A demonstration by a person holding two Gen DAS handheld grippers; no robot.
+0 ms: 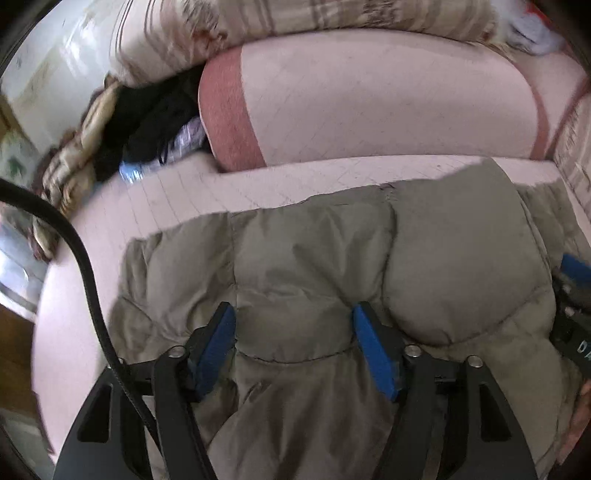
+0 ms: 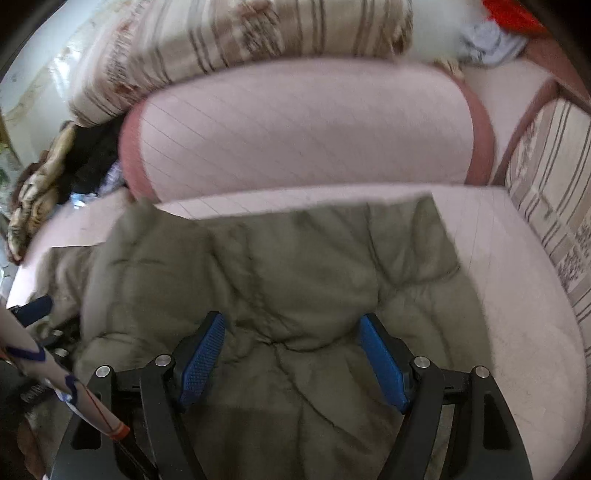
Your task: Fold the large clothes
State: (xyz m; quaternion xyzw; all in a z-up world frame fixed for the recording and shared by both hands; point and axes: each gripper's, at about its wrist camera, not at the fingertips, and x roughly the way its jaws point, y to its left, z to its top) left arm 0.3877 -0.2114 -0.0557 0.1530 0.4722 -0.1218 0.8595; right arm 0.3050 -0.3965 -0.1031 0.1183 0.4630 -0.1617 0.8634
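Note:
An olive-green quilted puffer jacket [image 1: 314, 251] lies spread on a pale pink seat [image 1: 147, 199]. In the left wrist view my left gripper [image 1: 293, 314] hangs right over the jacket's near part. Its blue pads [image 1: 218, 343] stand wide apart, and a puffed section of fabric lies loose between them. My right gripper [image 2: 291, 321] stands open the same way over the jacket [image 2: 258, 258], its pads [image 2: 384, 362] clear of the cloth. Each gripper shows at the edge of the other's view: the right gripper [image 1: 574, 269] and the left gripper [image 2: 33, 310].
A big pink cushion [image 1: 369, 99] stands behind the jacket, with a striped blanket [image 1: 258, 22] on top. Dark clothes [image 1: 155, 122] are piled at the far left. A black cable [image 1: 85, 266] crosses the left side. A striped armrest [image 2: 546, 206] bounds the right.

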